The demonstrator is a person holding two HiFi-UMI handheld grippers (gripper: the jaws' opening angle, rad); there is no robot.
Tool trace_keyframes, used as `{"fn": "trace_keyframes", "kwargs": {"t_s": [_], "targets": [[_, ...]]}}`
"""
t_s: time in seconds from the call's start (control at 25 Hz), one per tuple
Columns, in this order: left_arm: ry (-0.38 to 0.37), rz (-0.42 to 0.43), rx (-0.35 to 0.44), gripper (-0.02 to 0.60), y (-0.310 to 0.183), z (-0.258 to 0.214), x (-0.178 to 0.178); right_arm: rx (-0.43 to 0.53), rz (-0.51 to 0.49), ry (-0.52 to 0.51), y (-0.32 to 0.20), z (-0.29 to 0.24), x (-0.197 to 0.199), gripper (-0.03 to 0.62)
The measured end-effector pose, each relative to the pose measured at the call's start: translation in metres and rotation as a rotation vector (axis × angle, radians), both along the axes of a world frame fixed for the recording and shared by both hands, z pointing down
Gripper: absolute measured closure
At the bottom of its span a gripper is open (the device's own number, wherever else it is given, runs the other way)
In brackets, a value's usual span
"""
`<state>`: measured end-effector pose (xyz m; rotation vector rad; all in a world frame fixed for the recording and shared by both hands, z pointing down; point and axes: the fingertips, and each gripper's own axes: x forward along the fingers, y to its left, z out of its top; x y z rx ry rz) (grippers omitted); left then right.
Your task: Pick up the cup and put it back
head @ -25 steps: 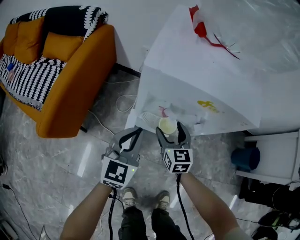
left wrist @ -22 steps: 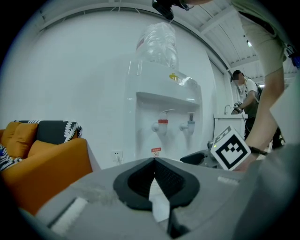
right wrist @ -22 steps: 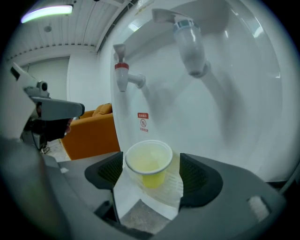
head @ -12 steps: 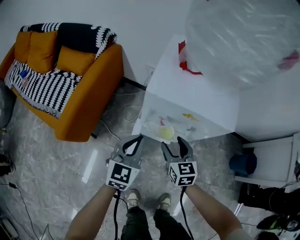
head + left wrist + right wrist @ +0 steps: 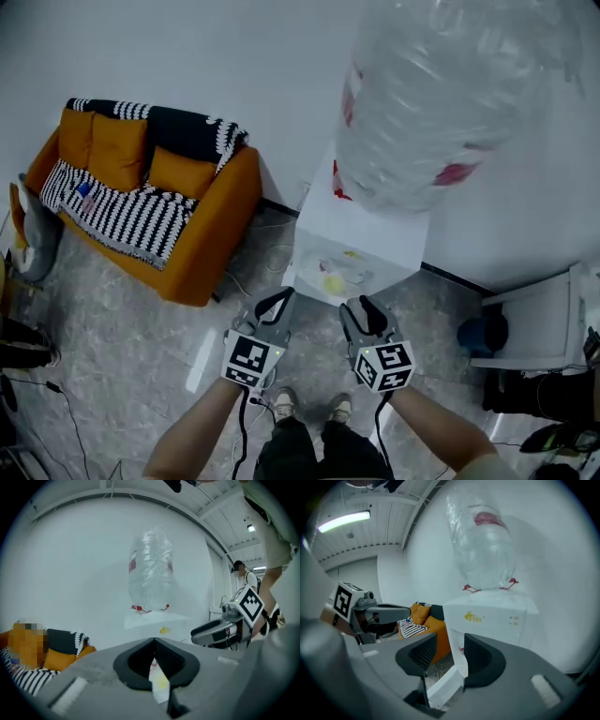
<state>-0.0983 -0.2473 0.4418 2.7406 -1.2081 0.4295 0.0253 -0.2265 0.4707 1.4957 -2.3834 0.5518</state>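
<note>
Pale yellow cup (image 5: 334, 282) in white water dispenser (image 5: 375, 228) recess, contents unclear; left gripper (image 5: 285, 295) jaws pressed together, right gripper (image 5: 367, 306) jaws just closing partway, empty.

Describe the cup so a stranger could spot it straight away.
Find the white water dispenser beside the orange sofa, topped by a big clear bottle. The cup sits in the open recess on the dispenser's front. It is the only pale yellow round thing among those white surfaces.

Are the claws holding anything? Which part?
Nothing is held. The left gripper is shut empty; the right gripper, jaws just closing, has nothing between them. The cup stands apart.
</note>
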Motion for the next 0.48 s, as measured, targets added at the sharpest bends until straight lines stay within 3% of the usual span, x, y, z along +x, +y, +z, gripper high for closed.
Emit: {"fn": "trace_keyframes", "kwargs": {"t_s": [0.48], "targets": [[0.008, 0.04, 0.124, 0.58, 0.061, -0.154, 0.013, 0.133, -0.06, -0.028, 0.075, -0.178, 0.005, 0.473]]}}
